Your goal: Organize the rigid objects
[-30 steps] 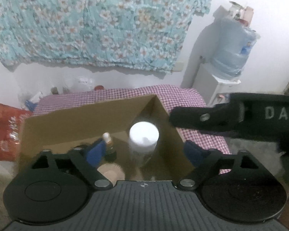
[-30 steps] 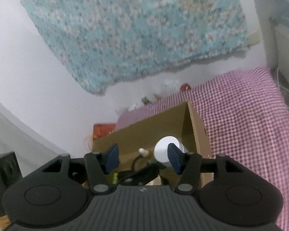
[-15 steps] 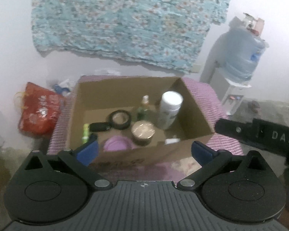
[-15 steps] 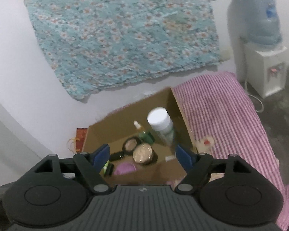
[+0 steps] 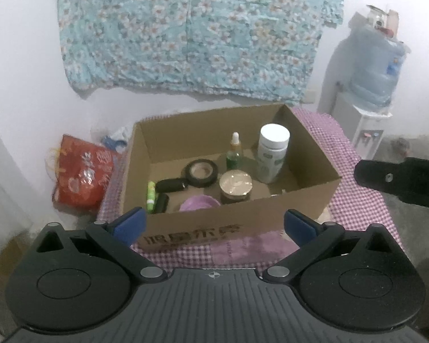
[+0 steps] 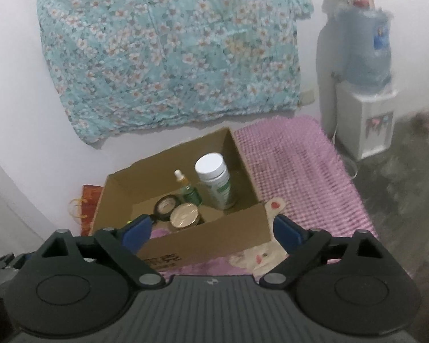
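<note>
An open cardboard box (image 5: 309,148) stands on a pink checked cloth. Inside it are a white-capped bottle (image 5: 273,153), a green dropper bottle (image 5: 234,151), a black tape roll (image 5: 201,171), a round jar (image 5: 236,185), a purple lid (image 5: 198,203), black items and a green tube (image 5: 151,197). My left gripper (image 5: 214,225) is open and empty, held back above the box's near wall. My right gripper (image 6: 211,230) is open and empty, also held back; the box (image 6: 243,154) and white-capped bottle (image 6: 214,180) show beyond it.
A red bag (image 5: 81,171) lies left of the box. A water dispenser (image 6: 363,85) stands at the right by the wall. A floral cloth (image 5: 197,34) hangs on the wall. The right gripper's body (image 5: 400,181) shows at the right edge of the left wrist view.
Both grippers have pulled up and back from the box, opening wider. The white-capped bottle, earlier between the right gripper's fingers, now stands free in the box.
</note>
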The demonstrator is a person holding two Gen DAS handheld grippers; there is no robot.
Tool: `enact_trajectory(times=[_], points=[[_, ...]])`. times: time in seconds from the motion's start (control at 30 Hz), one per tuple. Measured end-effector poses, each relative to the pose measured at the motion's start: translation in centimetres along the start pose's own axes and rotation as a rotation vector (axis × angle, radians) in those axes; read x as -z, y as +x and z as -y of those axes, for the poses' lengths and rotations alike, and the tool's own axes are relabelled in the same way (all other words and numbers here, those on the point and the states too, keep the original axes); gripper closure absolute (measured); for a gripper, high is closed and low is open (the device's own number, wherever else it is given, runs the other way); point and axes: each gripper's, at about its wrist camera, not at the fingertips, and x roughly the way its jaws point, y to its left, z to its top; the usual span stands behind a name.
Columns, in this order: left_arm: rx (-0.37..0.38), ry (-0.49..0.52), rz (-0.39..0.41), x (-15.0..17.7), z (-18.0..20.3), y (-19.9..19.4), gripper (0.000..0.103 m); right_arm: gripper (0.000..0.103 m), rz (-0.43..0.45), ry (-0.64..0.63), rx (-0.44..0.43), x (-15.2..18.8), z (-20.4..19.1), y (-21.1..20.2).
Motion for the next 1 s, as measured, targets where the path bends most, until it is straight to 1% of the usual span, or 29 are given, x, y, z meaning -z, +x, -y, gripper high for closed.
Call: enact_trajectory(times=[0.07, 0.17, 0.27, 0.43, 0.67, 1.0], points=[[0.002, -0.025, -0.014, 0.1, -0.4, 0.4, 0.000, 0.002, 0.019, -0.050, 0.028, 0.0, -0.5, -0.1], [-0.012, -0.039, -0.050, 0.0, -1.1, 1.2, 0.000, 0.000, 0.032, -0.130, 0.081, 0.1, -1.1, 0.3], [-0.036, -0.050, -0.064, 0.0, -1.7, 1.8, 0.000, 0.000, 0.012, -0.180, 0.115, 0.4, -1.6, 1.1], [-0.046, -0.082, -0.088, -0.2, -2.6, 2.5, 0.000, 0.000, -0.045, -0.221, 0.119, 0.7, -2.9, 3.1], [-0.069, -0.125, -0.077, -0.6, -4.2, 2.6, 0.000, 0.000, -0.086, -0.261, 0.140, 0.7, -4.2, 5.3], [-0.098, -0.127, -0.074, -0.9, -5.1, 2.8, 0.000, 0.000, -0.095, -0.276, 0.125, 0.4, -5.1, 6.5]])
